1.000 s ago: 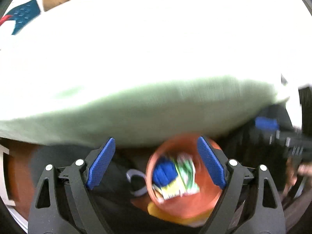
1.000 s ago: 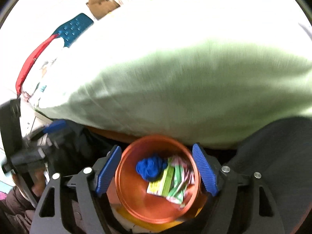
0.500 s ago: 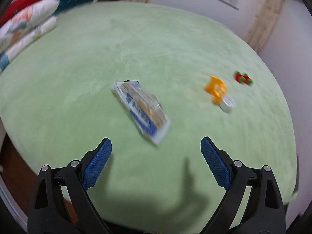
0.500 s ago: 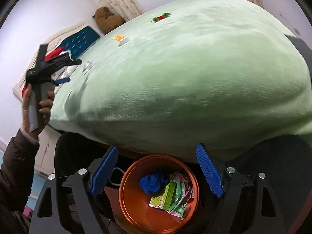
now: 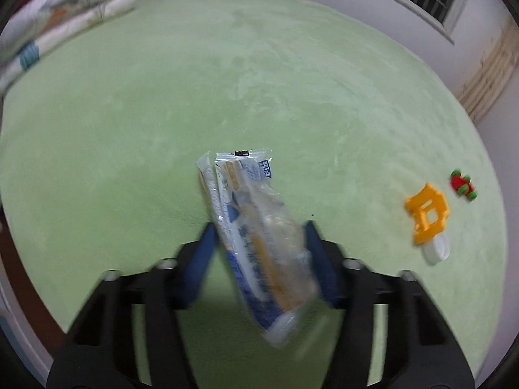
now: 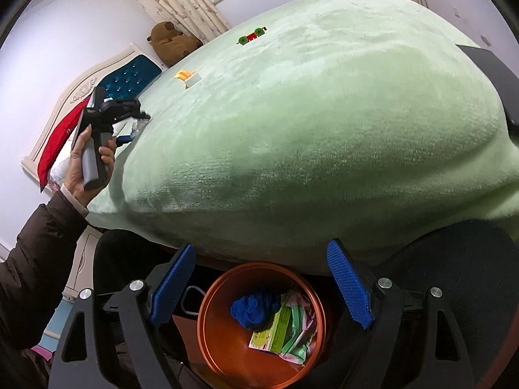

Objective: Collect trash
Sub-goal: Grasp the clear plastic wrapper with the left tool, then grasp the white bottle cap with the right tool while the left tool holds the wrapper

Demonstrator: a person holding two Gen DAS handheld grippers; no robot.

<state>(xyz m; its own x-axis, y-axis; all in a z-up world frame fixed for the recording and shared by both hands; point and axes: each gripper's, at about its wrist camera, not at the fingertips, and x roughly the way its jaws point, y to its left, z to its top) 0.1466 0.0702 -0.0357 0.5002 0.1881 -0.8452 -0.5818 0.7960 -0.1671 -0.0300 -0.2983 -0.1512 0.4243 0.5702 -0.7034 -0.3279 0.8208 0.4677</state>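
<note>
The left gripper (image 5: 259,253) has dropped onto the bed since half a second ago: its blue pads, which then hung wide apart above the blanket with the plastic wrapper (image 5: 256,236) lying out ahead of them, now flank that wrapper and have drawn much nearer each other — the right pad seems to touch the film, while the left one shows a sliver of green blanket (image 5: 259,81) between it and the packet, so I judge the jaws to be closing and not yet clamped. The frame is smeared with motion, so the contact cannot be settled. The wrapper lies flat on the blanket, its printed end pointing away from the gripper and its torn end between the pads. To the right of the wrapper, well apart from it, sit an orange plastic piece (image 5: 427,212) touching a white cap (image 5: 438,250), and beyond them a small red and green scrap (image 5: 462,185). The right gripper (image 6: 259,288) hangs spread and empty over the orange bin (image 6: 227,350) at the foot of the bed, much as it did before; the bin already holds a blue wad (image 6: 254,309) and green packets (image 6: 285,330). So the pick is about at hand — the carry to the bin comes next, with more litter left beside the wrapper.
</note>
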